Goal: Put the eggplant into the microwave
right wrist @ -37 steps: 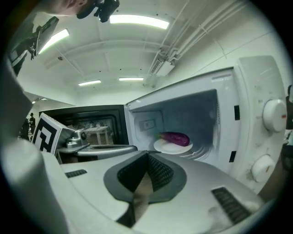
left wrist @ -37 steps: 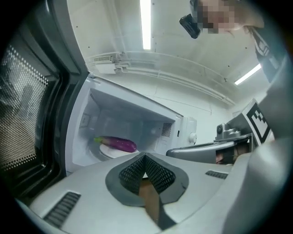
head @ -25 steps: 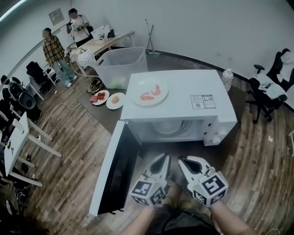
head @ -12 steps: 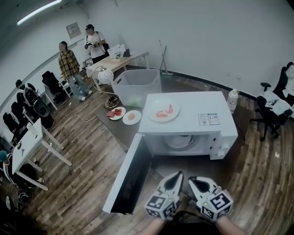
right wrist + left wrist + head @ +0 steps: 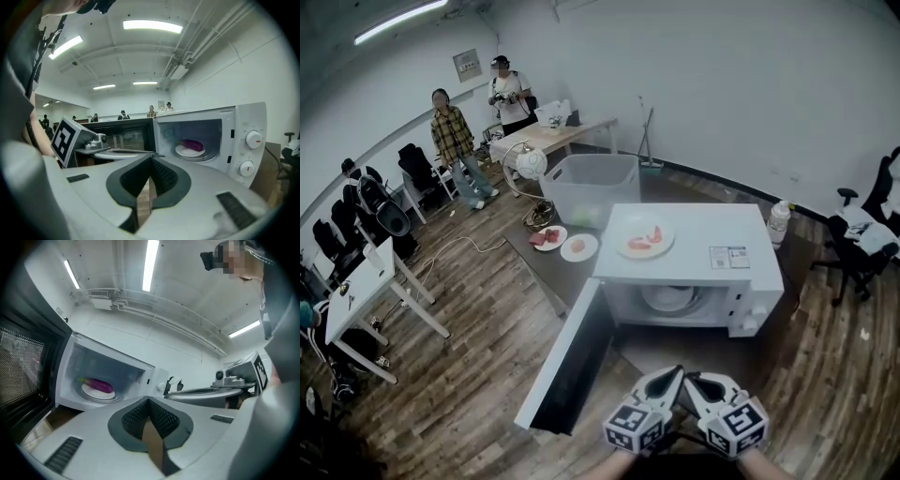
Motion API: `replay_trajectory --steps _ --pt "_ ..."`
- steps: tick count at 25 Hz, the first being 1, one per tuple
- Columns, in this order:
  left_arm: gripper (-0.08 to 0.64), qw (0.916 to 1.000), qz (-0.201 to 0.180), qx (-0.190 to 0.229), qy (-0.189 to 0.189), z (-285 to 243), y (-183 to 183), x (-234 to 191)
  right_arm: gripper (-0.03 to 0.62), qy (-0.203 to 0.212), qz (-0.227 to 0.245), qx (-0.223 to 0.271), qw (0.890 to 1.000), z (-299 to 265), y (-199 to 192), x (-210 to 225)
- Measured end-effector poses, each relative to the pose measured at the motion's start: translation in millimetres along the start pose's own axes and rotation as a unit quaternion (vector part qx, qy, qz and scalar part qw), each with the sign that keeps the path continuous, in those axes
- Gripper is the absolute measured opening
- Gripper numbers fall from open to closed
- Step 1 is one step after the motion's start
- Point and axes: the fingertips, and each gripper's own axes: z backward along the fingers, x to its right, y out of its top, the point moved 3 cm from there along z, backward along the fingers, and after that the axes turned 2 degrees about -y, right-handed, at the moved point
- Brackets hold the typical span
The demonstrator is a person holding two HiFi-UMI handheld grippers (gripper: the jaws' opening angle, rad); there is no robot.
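Observation:
The white microwave stands with its door swung open to the left. Inside it, the purple eggplant lies on a white plate on the turntable; the right gripper view shows the eggplant there too. My left gripper and right gripper hang side by side at the bottom of the head view, some way in front of the opening. In their own views the left gripper and the right gripper are both shut with nothing between the pads.
A plate of red food sits on top of the microwave. Two small plates lie on the low table beside a clear bin. A water bottle stands at the right. People stand at the back left; office chairs at the right.
Both grippers have drawn back from the microwave toward the bottom edge of the head view, still shut. The microwave now sits farther off and more of the room shows.

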Motion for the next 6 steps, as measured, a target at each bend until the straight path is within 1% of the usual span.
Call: replay_trajectory --steps 6 --pt "0.0 0.9998 -0.004 -0.019 0.003 7.6 -10.8 -6.1 -0.002 0.001 0.017 0.007 1.0 -2.1 5.1 -1.8"
